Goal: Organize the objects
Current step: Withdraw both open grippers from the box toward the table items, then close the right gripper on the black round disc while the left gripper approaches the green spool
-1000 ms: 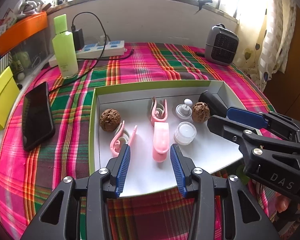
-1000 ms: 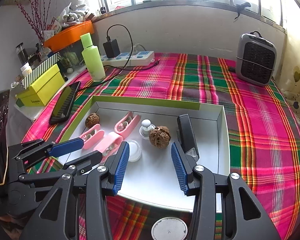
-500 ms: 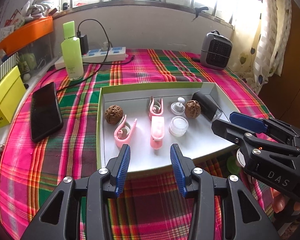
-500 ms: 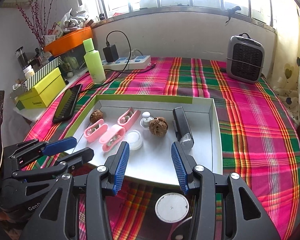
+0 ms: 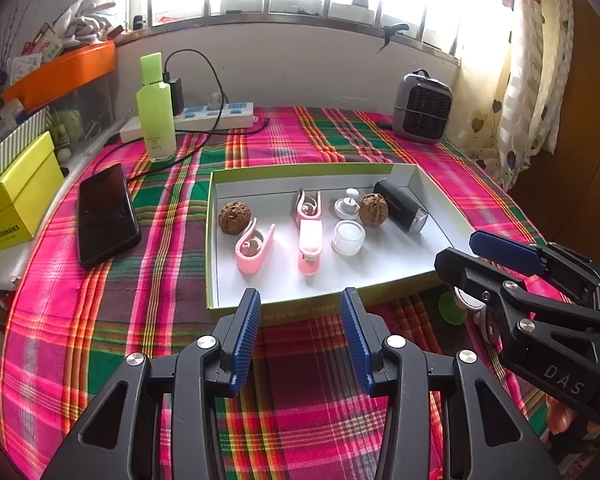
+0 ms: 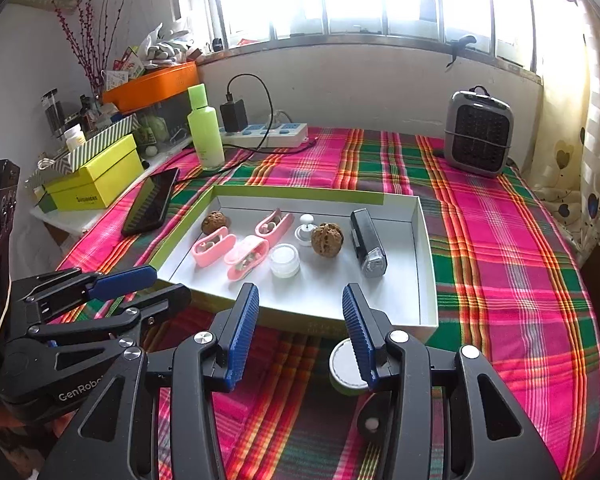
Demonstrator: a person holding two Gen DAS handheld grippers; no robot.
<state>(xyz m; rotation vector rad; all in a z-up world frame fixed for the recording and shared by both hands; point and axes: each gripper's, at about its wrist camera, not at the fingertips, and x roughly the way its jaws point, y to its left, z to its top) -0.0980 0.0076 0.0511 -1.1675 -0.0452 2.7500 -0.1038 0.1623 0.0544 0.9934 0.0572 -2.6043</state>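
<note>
A shallow white box with a green rim (image 5: 210, 240) (image 6: 424, 272) lies on the plaid cloth. It holds two walnuts (image 5: 235, 217) (image 5: 373, 209), three pink clips (image 5: 254, 250), a small clear jar (image 5: 348, 237) (image 6: 285, 260), a white knob piece (image 5: 347, 205) and a black flashlight (image 5: 402, 206) (image 6: 367, 242). My left gripper (image 5: 300, 308) hangs open over the cloth just short of the box's near wall, nothing between its fingers. My right gripper (image 6: 298, 304) is open too, near the box's front edge, with a round white-lidded green tin (image 6: 346, 368) on the cloth below its right finger.
A black phone (image 5: 104, 212) lies left of the box. Behind stand a green bottle (image 5: 156, 116), a power strip with charger (image 5: 220, 114) and a small grey heater (image 5: 422, 108). A yellow box (image 5: 16, 196) and an orange tray (image 5: 60, 72) sit on the left shelf.
Both grippers have drawn back from over the box towards its near edge, so the box looks smaller and farther. The round tin has come into view under the right gripper. Neither jaw moved.
</note>
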